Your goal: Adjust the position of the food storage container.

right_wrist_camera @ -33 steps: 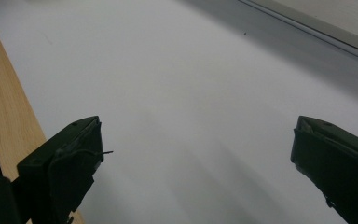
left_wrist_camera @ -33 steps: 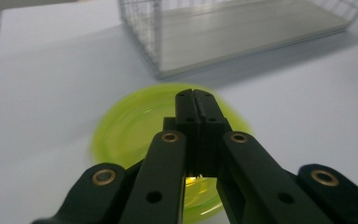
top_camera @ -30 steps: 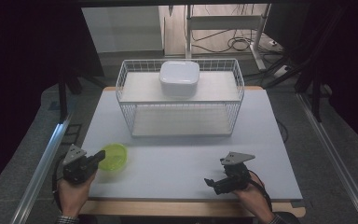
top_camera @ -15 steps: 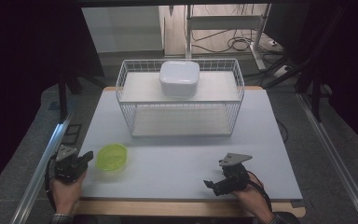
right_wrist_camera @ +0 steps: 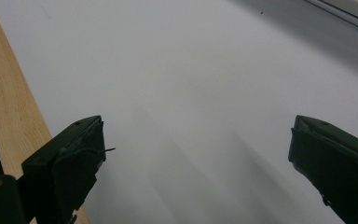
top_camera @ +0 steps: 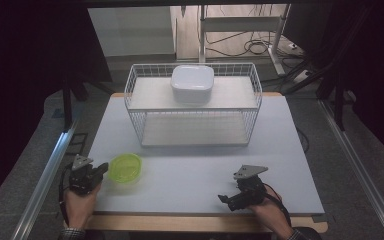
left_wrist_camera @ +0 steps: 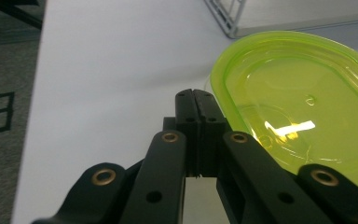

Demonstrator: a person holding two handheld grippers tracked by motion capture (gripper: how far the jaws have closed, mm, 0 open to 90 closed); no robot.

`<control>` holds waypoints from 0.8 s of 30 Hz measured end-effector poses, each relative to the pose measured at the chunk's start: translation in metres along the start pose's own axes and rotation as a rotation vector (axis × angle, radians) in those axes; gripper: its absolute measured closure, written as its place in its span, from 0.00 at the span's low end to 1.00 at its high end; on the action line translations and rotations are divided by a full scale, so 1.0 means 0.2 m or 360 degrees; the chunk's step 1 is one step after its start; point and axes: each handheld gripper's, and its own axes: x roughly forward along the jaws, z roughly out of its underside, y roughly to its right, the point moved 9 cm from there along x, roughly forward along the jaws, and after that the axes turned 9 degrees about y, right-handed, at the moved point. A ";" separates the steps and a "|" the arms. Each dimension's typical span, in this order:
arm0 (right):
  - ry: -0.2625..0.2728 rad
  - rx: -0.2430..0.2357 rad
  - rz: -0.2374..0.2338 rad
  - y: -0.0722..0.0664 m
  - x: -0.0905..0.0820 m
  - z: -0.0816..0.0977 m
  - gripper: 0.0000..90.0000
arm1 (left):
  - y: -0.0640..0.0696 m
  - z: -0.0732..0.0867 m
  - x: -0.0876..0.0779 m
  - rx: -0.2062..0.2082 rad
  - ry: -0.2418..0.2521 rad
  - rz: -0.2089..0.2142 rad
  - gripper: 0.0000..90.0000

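Since a second ago we've backed the left tool (top_camera: 99, 172), clenched empty, off the green lid (top_camera: 125, 168) lower left; right tool (top_camera: 229, 199) released; next, regrasp its rim.

A pale grey surface (top_camera: 190, 165) with a bare wooden strip along its near edge carries a white wire basket rack (top_camera: 192, 107) towards its far side and a translucent lime-green dish (top_camera: 125, 169) near the front left corner; the dish lies flat on the surface, well apart from the rack, while a white square bowl (top_camera: 192, 83) sits on the rack's upper shelf rather than on the surface itself
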 end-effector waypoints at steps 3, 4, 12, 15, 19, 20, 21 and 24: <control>-0.0008 -0.0003 -0.0002 0.00 0.00 0.00 0.04 | 0.04 0.00 0.02 0.0000 0.0000 0.0028 1.00; -0.0011 -0.0005 -0.0003 0.00 0.00 0.00 0.04 | 0.05 -0.01 0.02 0.0004 0.0002 0.0039 1.00; -0.0016 -0.0005 0.0000 0.00 0.01 0.01 0.04 | 0.17 -0.02 0.06 0.0010 0.0005 0.0128 1.00; -0.0018 -0.0004 0.0001 0.00 0.01 0.01 0.04 | 0.22 -0.03 0.08 0.0019 0.0006 0.0161 1.00; -0.0018 -0.0006 0.0004 0.00 0.01 0.01 0.04 | 0.30 -0.04 0.11 0.0036 0.0003 0.0209 1.00; -0.0019 -0.0007 0.0004 0.00 0.01 0.01 0.04 | 0.32 -0.04 0.12 0.0048 0.0001 0.0222 1.00; -0.0020 -0.0008 0.0005 0.00 0.01 0.01 0.04 | 0.34 -0.04 0.12 0.0059 -0.0002 0.0231 1.00; -0.0024 -0.0008 0.0004 0.00 0.01 0.01 0.04 | 0.39 -0.04 0.13 0.0072 -0.0007 0.0272 1.00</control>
